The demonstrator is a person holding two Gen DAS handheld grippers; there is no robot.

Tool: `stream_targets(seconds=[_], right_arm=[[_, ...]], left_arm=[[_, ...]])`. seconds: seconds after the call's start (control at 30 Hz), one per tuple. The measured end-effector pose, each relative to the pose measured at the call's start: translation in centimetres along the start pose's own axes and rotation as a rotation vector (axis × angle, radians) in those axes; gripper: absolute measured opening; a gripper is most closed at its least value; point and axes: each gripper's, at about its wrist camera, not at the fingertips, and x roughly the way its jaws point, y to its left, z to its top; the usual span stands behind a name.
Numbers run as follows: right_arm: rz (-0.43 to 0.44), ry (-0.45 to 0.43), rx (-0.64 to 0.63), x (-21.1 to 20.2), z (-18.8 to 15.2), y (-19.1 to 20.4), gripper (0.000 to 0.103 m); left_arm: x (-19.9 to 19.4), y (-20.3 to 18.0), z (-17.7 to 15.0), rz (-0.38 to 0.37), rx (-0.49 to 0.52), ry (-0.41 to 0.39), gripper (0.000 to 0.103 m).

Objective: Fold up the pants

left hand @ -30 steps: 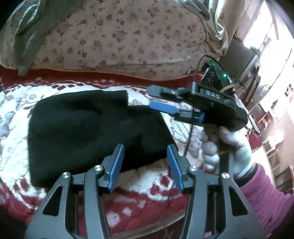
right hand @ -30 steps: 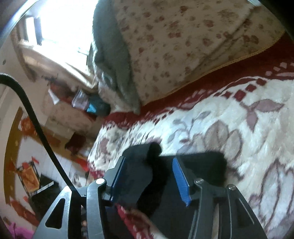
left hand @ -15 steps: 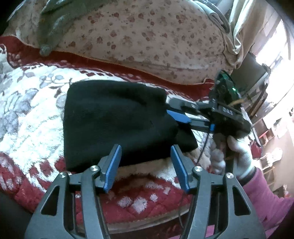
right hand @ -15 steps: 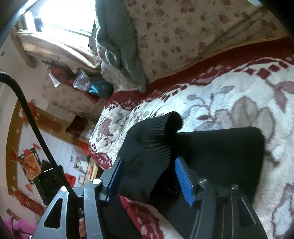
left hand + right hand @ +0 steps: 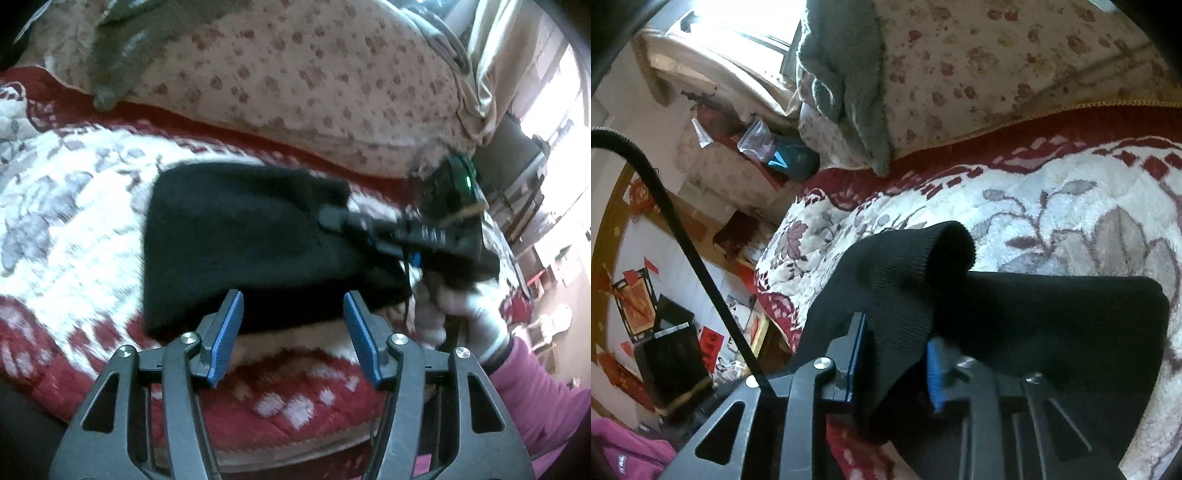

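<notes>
The black pants (image 5: 236, 240) are laid folded on the blanket (image 5: 66, 206). In the right wrist view alone, their ribbed band (image 5: 905, 273) is seen clamped by the just-closing right gripper (image 5: 897, 363). The left gripper (image 5: 291, 332) is held apart, empty, at their near edge.

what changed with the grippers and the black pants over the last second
The right gripper has just been closing and now pinches the ribbed end of the black pants, which earlier lay loosely between its open pads. The left gripper opened a little wider and came closer to the near edge of the pants, with nothing between its fingers. The pants stay folded on the red and white blanket.
</notes>
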Motion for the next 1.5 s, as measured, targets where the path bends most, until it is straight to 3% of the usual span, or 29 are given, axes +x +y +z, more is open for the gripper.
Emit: stream_targets(seconds=[0.07,0.23,0.3,0.4,0.5,0.57,0.73,1.0,1.27,1.43,1.5], right_arm=[[0.017,-0.009,0.008,-0.2,0.0,-0.3,0.017],[0.050,-0.021,0.028,-0.4,-0.2,-0.6,0.017],[0.047,-0.016,0.021,-0.3,-0.1,-0.3,0.019],[0.048,-0.009,0.002,-0.1,0.0,0.3,0.030],[0.039,0.004,-0.048,0.4,0.0,0.9,0.031],[0.017,0.023,-0.076,1.0,-0.1,1.1,0.019],[0.047,0.009,-0.062,1.3,-0.1,1.0,0.010],[0.114,-0.098,-0.057,-3.6,0.1,2.3,0.009],[-0.002,-0.166,-0.052,-9.7,-1.1,0.7,0.009],[-0.231,-0.097,-0.079,-8.0,-2.6,-1.3,0.009],[-0.235,-0.114,-0.083,-7.4,-2.9,-1.7,0.009]], left_arm=[[-0.6,1.2,0.9,0.016,-0.024,-0.034,0.056],[0.5,5.9,3.4,0.035,-0.157,-0.069,0.064],[1.5,7.3,3.9,0.057,-0.189,-0.050,0.064],[3.4,9.1,3.9,0.078,-0.217,-0.001,0.064],[4.6,10.3,3.4,0.028,-0.281,0.027,0.064],[5.0,10.3,3.3,-0.008,-0.300,0.024,0.064],[4.8,8.0,3.6,0.042,-0.199,0.015,0.053],[2.2,4.0,5.0,0.016,-0.116,-0.012,0.052],[3.4,-0.6,4.7,0.038,0.010,-0.001,0.052],[5.5,-0.8,3.8,0.109,0.018,0.008,0.052],[5.5,-1.0,3.5,0.139,0.041,-0.003,0.052]])
